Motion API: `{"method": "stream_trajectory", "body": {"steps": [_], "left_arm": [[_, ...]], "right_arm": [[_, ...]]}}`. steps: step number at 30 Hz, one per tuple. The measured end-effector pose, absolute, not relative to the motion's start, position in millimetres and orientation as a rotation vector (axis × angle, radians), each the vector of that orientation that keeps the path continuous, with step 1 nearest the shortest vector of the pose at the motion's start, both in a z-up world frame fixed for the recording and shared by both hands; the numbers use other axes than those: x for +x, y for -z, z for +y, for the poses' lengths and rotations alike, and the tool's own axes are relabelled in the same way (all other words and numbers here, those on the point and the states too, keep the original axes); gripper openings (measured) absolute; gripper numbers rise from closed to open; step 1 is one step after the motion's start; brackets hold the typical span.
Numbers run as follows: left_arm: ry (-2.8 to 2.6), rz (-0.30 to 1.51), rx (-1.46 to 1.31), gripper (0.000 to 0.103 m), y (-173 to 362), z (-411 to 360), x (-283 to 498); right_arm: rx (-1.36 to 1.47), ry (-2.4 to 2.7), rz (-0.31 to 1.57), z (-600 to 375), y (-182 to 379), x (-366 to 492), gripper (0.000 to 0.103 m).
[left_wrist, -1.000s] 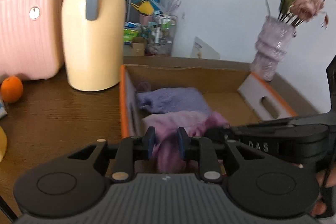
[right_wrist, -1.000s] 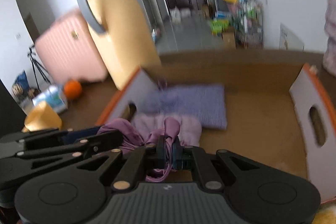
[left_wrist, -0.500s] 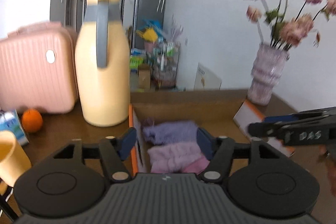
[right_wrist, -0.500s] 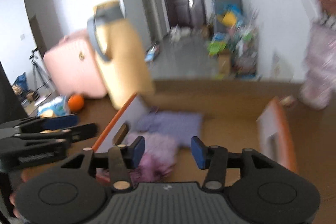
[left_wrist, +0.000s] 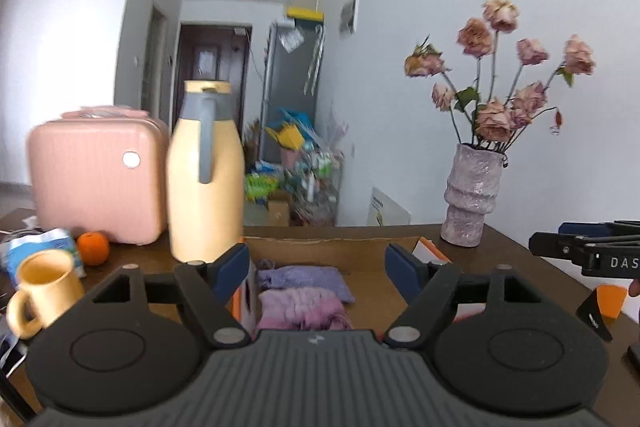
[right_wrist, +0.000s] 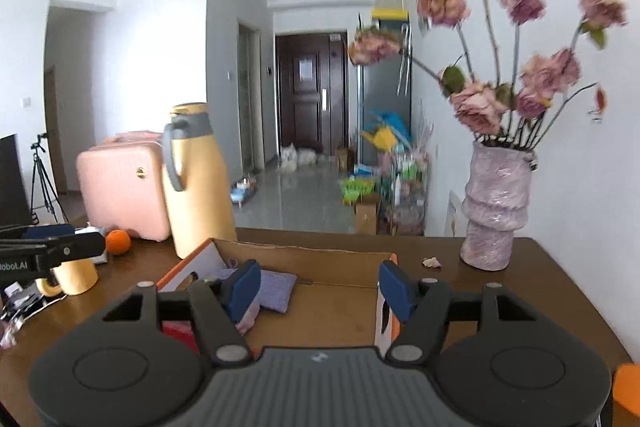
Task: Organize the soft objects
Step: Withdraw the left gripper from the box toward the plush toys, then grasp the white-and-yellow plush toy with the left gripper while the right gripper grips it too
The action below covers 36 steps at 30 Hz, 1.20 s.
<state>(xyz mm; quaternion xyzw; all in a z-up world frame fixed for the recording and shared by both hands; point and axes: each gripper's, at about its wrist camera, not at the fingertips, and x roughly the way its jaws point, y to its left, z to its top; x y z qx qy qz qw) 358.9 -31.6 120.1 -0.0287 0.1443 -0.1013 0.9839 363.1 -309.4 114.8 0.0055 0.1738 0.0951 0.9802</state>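
Note:
An open cardboard box (left_wrist: 332, 245) with orange flaps sits on the dark wooden table. Inside it a folded purple cloth (left_wrist: 304, 275) lies at the back left, and a pink fluffy cloth (left_wrist: 302, 309) lies just in front of it. My left gripper (left_wrist: 318, 269) hangs back from and above the box; its jaws are opening with nothing between them. My right gripper (right_wrist: 319, 289) is also back from the box (right_wrist: 304, 255), jaws opening and empty. In the right wrist view the purple cloth (right_wrist: 276, 289) shows, while the pink cloth (right_wrist: 246, 321) is mostly hidden behind a finger.
A tall yellow jug (left_wrist: 204, 175) and a pink case (left_wrist: 96, 179) stand behind the box on the left, with an orange (left_wrist: 93, 247) and a yellow mug (left_wrist: 44, 287) nearer. A vase of dried flowers (left_wrist: 472, 195) stands at the back right.
Both grippers let go of the pink cloth, which now lies in the box. Both opened wide and drew back and upward, away from the box.

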Motion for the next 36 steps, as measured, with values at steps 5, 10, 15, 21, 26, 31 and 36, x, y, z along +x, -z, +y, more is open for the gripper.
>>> {"method": "stream_trajectory", "body": {"steps": [5, 10, 15, 21, 26, 31, 36], "left_arm": [[0.204, 0.238, -0.056, 0.087, -82, -28, 266], [0.196, 0.325, -0.107, 0.087, -35, -13, 196], [0.218, 0.415, -0.099, 0.087, -12, -14, 162], [0.25, 0.404, -0.096, 0.087, -14, -24, 160], [0.271, 0.395, -0.039, 0.087, -17, -40, 181], [0.357, 0.404, -0.068, 0.087, -31, -70, 234], [0.456, 0.474, -0.145, 0.079, -31, -120, 308]], "right_arm": [[0.012, -0.218, 0.275, -309, -78, 273, 0.068], [0.086, -0.177, 0.262, -304, -32, 187, 0.076], [0.152, -0.181, 0.352, -299, 3, 142, 0.075], [0.136, -0.163, 0.342, -300, 2, 134, 0.075], [0.096, -0.153, 0.358, -302, 6, 149, 0.075], [0.127, -0.147, 0.352, -324, 3, 179, 0.074], [0.113, -0.14, 0.364, -357, -8, 239, 0.074]]}}
